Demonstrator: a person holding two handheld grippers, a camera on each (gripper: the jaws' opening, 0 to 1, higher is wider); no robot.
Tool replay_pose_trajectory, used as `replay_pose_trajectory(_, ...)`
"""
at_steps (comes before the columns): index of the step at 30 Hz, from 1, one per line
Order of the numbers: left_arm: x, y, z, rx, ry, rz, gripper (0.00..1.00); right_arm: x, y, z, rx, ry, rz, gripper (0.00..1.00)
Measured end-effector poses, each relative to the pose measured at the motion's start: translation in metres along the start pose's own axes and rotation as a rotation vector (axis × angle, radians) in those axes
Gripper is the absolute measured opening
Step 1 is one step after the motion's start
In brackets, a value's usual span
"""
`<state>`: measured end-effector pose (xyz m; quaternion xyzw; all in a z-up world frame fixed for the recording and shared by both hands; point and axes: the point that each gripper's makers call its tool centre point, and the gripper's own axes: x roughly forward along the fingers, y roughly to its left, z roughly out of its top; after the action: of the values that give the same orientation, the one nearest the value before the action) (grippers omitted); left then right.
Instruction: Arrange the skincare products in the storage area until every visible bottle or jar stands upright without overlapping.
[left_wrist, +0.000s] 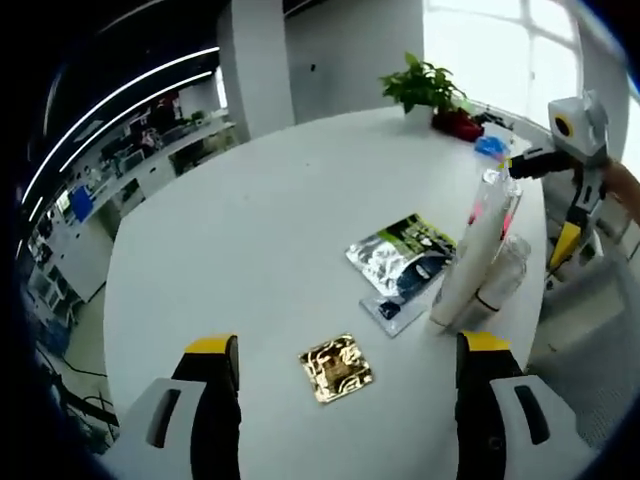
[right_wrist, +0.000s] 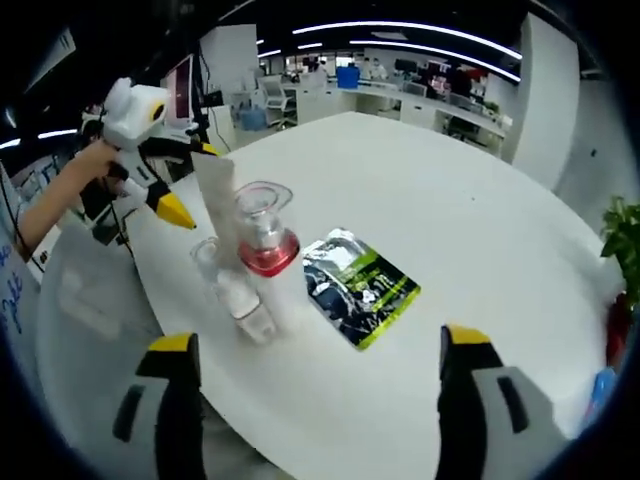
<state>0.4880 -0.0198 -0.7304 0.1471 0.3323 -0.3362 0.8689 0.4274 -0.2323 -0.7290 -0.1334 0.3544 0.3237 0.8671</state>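
Skincare bottles (right_wrist: 245, 265) clustered upright beside foil sachet (right_wrist: 360, 287); left hand-held gripper (left_wrist: 345, 385) released, right hand-held gripper (right_wrist: 315, 385) released.

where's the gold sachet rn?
Left gripper view: gold sachet lies flat on the white table, near edge, between that tool's jaws, apart from the silver-green pouch.

Left gripper view: above table (left_wrist: 250, 230) edge, angled down, facing across toward bottles (left_wrist: 480, 255), plant (left_wrist: 425, 85) beyond. Right gripper view: opposite side of bottles (right_wrist: 250, 250), closer, facing office. Shared: bottles, foil pouch (left_wrist: 405, 258) (right_wrist: 360, 285) beside them, tabletop.
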Motion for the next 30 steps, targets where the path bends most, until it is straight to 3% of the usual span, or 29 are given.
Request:
replay_pose_trajectory(2,0.007,0.001,0.003,0.001,0.0,0.002,0.86,0.004,-0.006,0.0,0.001,0.003,0.003,1.0)
replay_pose_trajectory(9,0.032,-0.006,0.01,0.021,0.006,-0.055,0.68,0.013,-0.024,-0.004,0.018,0.009,0.005,0.98)
replay_pose_trajectory(12,0.043,-0.009,0.01,0.037,0.035,-0.069,0.66,0.016,-0.03,-0.005,0.027,0.009,0.002,0.97)
replay_pose_trajectory(18,0.062,-0.013,0.017,0.04,0.038,-0.104,0.58,0.025,-0.039,-0.01,0.047,0.021,0.006,0.95)
replay_pose_trajectory(25,0.079,-0.019,0.014,0.051,0.073,-0.14,0.49,0.036,-0.044,-0.013,0.066,0.033,0.013,0.9)
replay_pose_trajectory(30,0.089,-0.025,0.014,0.077,0.091,-0.183,0.38,0.042,-0.051,-0.013,0.079,0.032,0.02,0.84)
